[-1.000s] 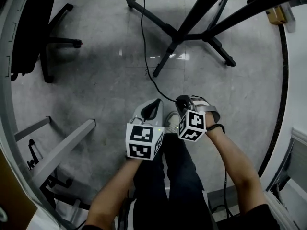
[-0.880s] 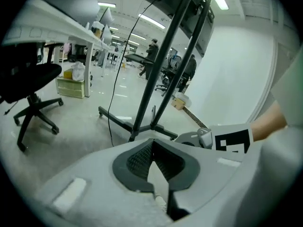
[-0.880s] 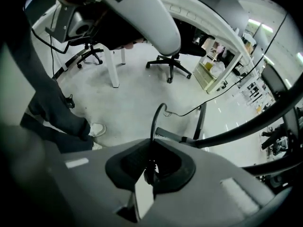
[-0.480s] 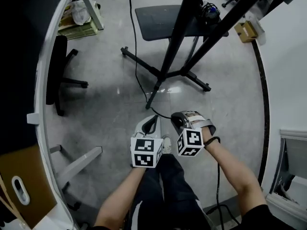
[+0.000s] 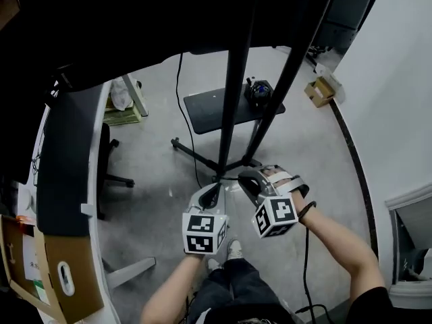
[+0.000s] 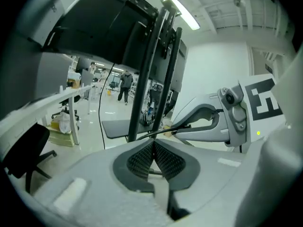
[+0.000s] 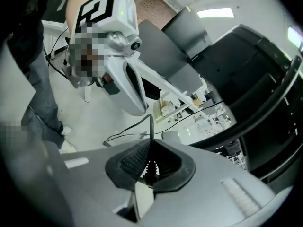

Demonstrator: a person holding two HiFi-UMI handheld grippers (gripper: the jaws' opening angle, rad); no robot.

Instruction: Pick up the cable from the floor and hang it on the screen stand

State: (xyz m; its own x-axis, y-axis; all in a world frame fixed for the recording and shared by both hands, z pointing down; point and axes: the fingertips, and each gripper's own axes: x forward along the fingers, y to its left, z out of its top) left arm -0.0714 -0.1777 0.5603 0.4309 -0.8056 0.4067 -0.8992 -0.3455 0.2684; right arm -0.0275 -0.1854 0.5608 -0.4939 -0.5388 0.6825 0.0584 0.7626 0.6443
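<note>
Cable held up beside the stand
We have the left gripper (image 5: 214,190) and right gripper (image 5: 247,178) both clamped on the black cable (image 6: 176,129), a short span between them near the screen stand (image 5: 234,93), seemingly ready for hanging.

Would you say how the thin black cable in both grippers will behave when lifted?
Probably floppy: the thin black cable bends past the right gripper and trails to the floor. Likely light: the left gripper holds it at its jaw tips.

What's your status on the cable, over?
Both shut on the cable: left gripper, right gripper. Cable strung between them, not yet hung. Ahead: screen stand, close.
</note>
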